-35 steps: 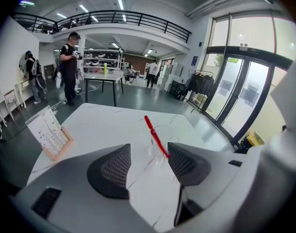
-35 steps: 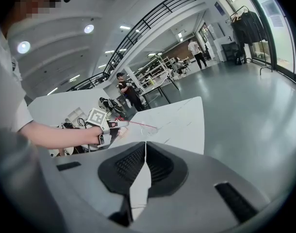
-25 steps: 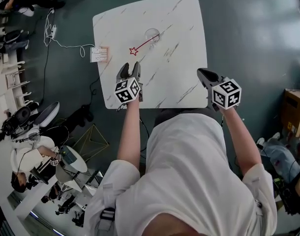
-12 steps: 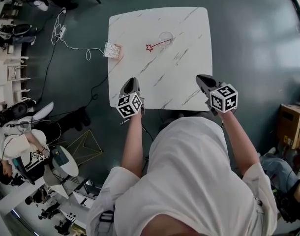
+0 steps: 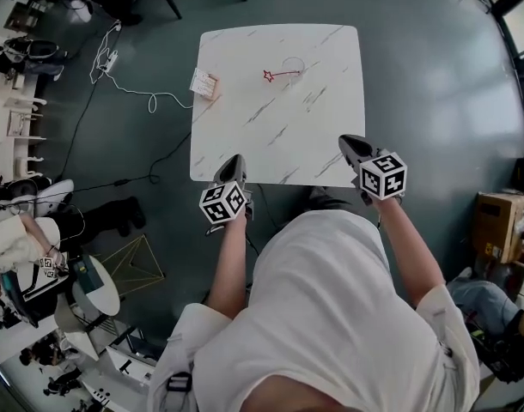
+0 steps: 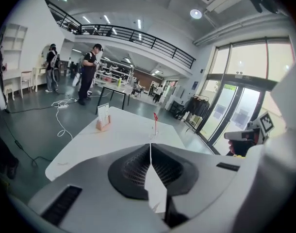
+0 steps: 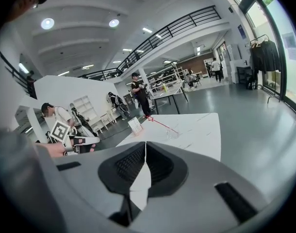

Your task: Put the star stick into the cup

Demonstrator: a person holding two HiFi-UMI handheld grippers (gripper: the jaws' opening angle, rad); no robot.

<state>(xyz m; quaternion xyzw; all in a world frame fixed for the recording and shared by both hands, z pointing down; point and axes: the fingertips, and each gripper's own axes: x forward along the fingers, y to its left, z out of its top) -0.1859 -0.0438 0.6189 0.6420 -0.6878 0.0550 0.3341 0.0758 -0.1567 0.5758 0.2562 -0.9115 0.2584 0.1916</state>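
A grey floor (image 5: 434, 75) is spreading under a white marble-patterned table (image 5: 322, 136). A person in a white shirt (image 5: 331, 307) is standing at its near edge, holding one gripper in each hand. The left gripper (image 5: 234, 163) is hovering over the table's near left corner. Its jaws are closing onto each other, pads meeting, with nothing between them. The right gripper (image 5: 352, 144) is hovering over the near right edge, clenched and empty too. Both are sitting well apart from the task's things. A small card stand (image 5: 204, 84) is sitting at the table's left edge. A clear cup (image 5: 293, 63) is standing near the far side. The star stick (image 5: 279, 73) is standing in that cup, leaning over the rim with its red star pointing toward the card stand.
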